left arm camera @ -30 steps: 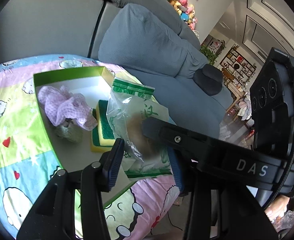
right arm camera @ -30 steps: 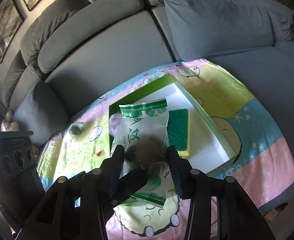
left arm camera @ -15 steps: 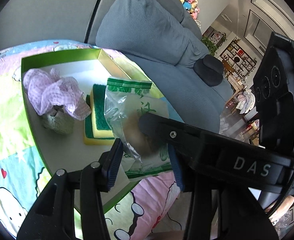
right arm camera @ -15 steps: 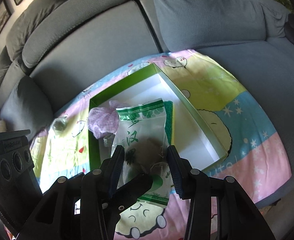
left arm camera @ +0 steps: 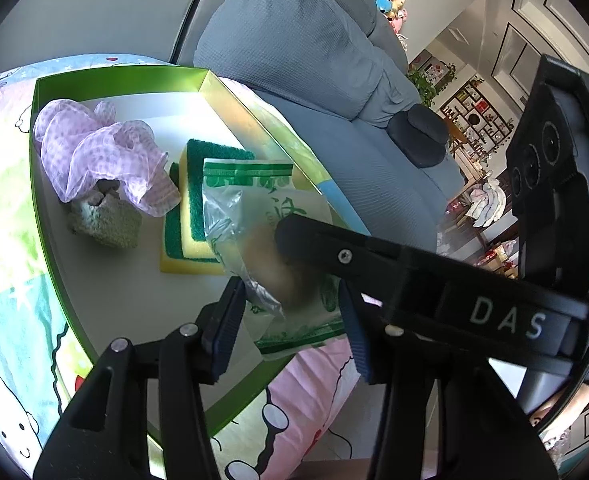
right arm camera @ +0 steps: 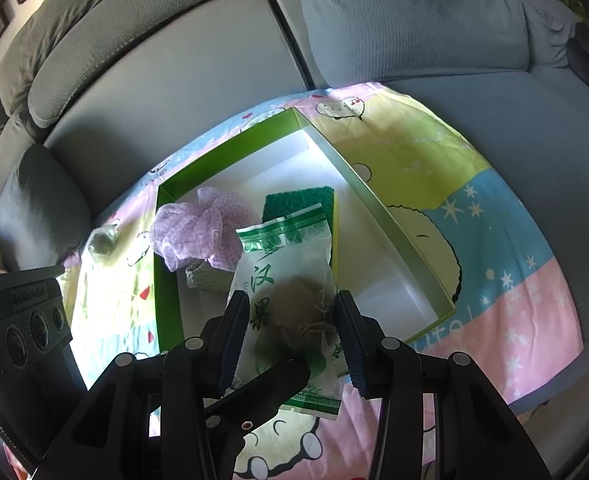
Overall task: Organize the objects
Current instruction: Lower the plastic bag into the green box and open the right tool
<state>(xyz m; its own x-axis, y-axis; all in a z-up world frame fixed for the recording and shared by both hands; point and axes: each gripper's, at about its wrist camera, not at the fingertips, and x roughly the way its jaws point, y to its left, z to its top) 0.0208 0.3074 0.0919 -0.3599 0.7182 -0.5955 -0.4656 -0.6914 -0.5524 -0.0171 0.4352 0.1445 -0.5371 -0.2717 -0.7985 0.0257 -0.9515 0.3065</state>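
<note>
A clear tea packet (left arm camera: 262,200) with green print and a round brown lump inside hangs over the near end of a green-rimmed white box (left arm camera: 114,76). My left gripper (left arm camera: 292,320) has the packet's lower part between its blue pads; its jaws are opening, and the pads still touch the plastic. In the right wrist view my right gripper (right arm camera: 292,328) is shut on the same packet (right arm camera: 286,264) from the other side. Its black finger crosses the left wrist view. Inside the box (right arm camera: 222,152) lie a pink mesh puff (left arm camera: 94,152), a green-and-yellow sponge (left arm camera: 198,184) and a grey-green fuzzy piece (left arm camera: 106,220).
The box rests on a cartoon-print blanket (right arm camera: 474,240) spread over a grey sofa. A small clear-wrapped item (right arm camera: 102,242) lies on the blanket left of the box. A blue-grey cushion (left arm camera: 294,40) stands behind. The blanket's front edge drops off close to the grippers.
Both grippers have sunk toward the box with the packet between them, so the box looks nearer. The gap between the left pads has widened slightly.
</note>
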